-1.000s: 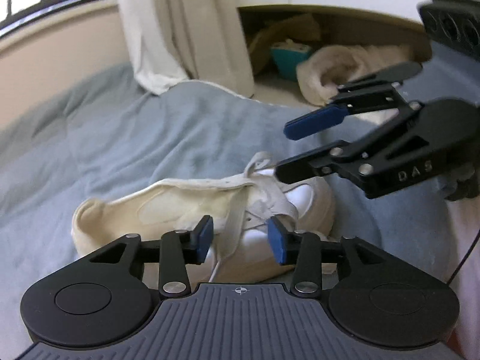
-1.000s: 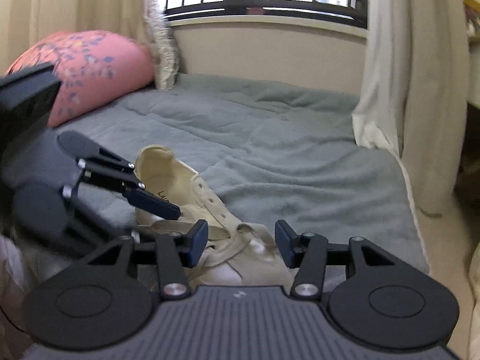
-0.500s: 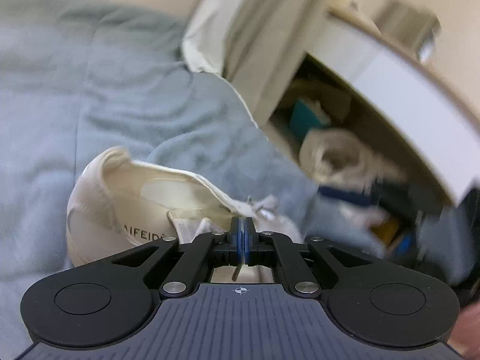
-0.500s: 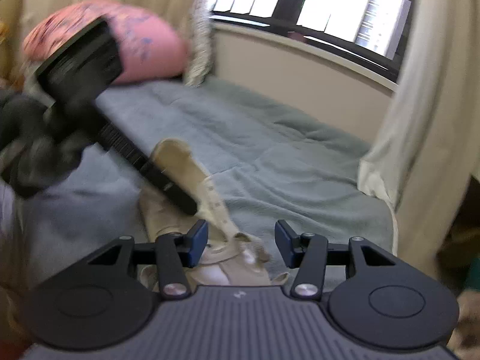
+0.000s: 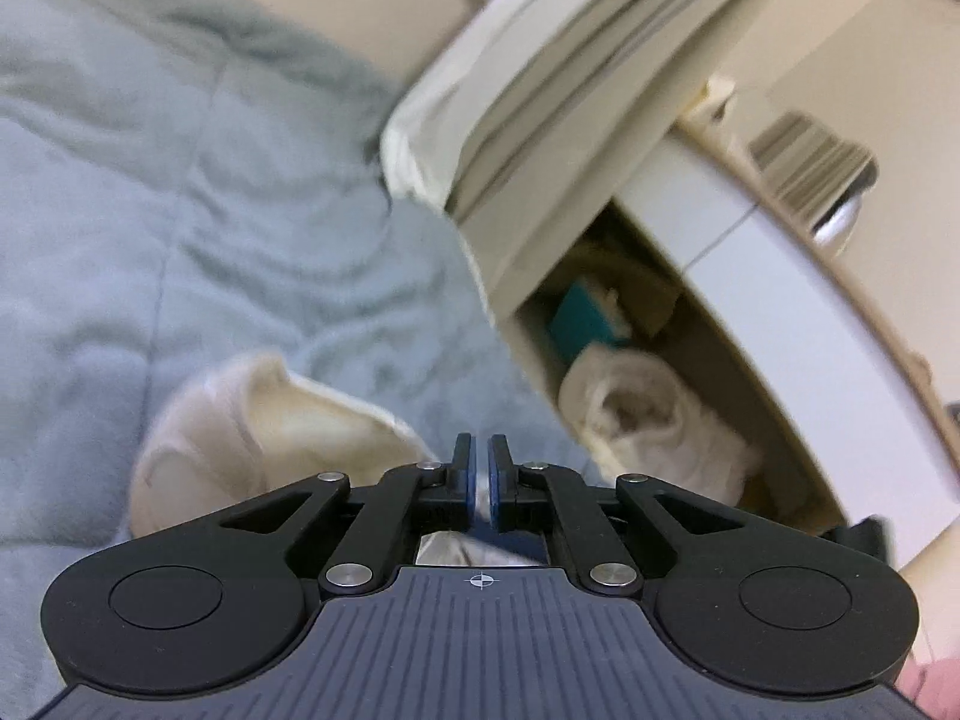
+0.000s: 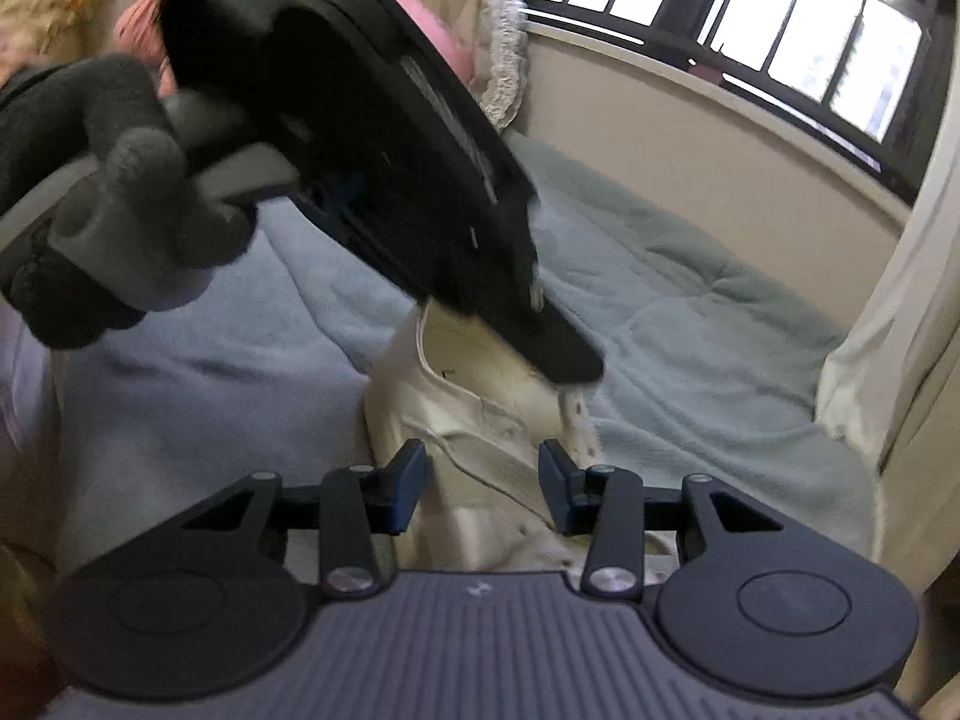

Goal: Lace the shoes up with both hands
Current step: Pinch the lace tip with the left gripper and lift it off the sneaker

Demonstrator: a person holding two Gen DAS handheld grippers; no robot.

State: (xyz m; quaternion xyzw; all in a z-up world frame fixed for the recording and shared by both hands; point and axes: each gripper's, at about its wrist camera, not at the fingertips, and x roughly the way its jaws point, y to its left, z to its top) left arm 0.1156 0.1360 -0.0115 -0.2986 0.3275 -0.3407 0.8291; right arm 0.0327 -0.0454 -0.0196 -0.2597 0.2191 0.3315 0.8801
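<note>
Right wrist view: left gripper (image 6: pixel 564 369) pinches shut at the shoe (image 6: pixel 480 420), contents hidden; right gripper (image 6: pixel 483 495) spread. Pull gently, I'd say.

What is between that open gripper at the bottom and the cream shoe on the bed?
Nothing visible. The right gripper hangs open directly over the shoe, only air between. The left gripper, nearly shut, reaches the shoe's far side, beyond that gap.
</note>
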